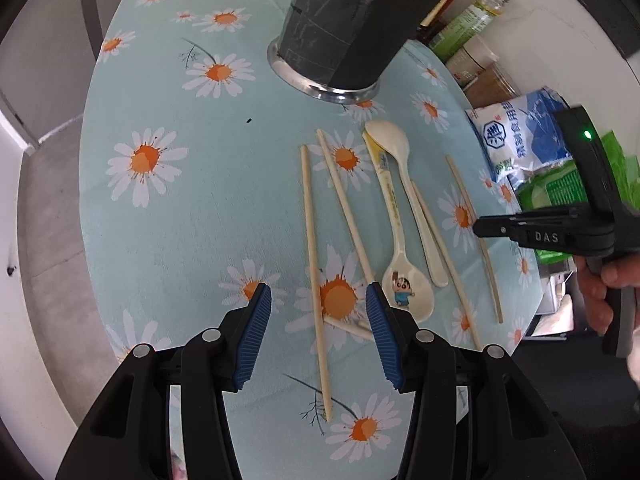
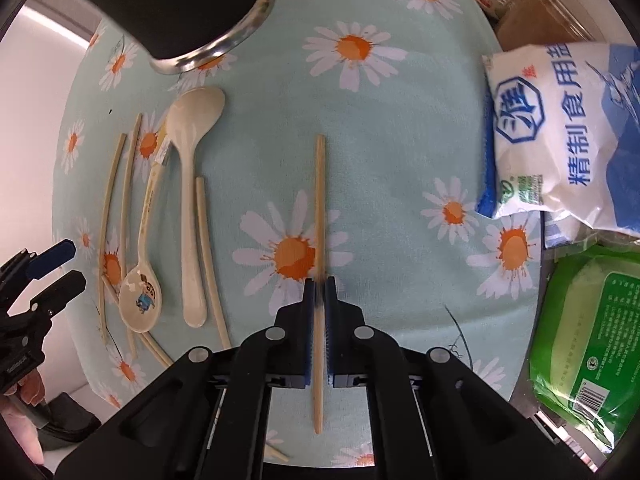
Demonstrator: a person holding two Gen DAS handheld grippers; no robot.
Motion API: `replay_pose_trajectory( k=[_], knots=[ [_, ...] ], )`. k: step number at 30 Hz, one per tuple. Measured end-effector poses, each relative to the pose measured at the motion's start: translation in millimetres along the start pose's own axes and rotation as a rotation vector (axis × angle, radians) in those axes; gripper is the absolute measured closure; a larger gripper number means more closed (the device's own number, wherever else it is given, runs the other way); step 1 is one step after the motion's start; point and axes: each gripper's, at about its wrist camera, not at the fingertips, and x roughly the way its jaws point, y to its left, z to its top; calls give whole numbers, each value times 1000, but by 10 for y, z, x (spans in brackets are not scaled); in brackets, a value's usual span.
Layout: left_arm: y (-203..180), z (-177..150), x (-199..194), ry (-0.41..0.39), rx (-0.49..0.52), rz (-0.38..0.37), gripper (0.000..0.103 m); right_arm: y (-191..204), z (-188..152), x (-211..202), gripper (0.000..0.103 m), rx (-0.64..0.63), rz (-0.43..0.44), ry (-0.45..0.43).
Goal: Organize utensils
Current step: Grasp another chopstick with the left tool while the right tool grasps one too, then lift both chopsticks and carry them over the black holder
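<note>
Several pale chopsticks and two spoons lie on the daisy tablecloth [image 1: 168, 220]. My left gripper [image 1: 318, 302] is open, its blue pads either side of one chopstick [image 1: 314, 268], low over the cloth. A cartoon spoon [image 1: 404, 280] lies just right of it, a plain cream spoon [image 1: 404, 184] beyond. My right gripper [image 2: 320, 286] is shut on a chopstick [image 2: 319, 208], which runs lengthwise between its pads. In the left wrist view the right gripper [image 1: 480, 227] shows at the right over that chopstick [image 1: 466, 200]. A dark metal-rimmed holder [image 1: 340, 28] stands at the back.
A blue-and-white salt bag [image 2: 560, 128] and a green packet [image 2: 580, 340] sit at the table's right edge. Bottles and jars [image 1: 468, 28] stand at the back right. The table's left edge drops to the floor [image 1: 44, 240].
</note>
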Motion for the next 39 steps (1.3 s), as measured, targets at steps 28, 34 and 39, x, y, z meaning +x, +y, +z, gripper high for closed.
replay_pose_trajectory(
  k=[28,34,39],
  knots=[
    [-388,426,474,235,-5,323,95,-491,-169,-651,97,-76,343,-72],
    [-438,477,490,224,-47,339,99,-477,-190,-566,97,-97,392,-58],
    [-296,401,365,192,-88,340,99,-394,-172,-491,97,-132,417,-46]
  ],
)
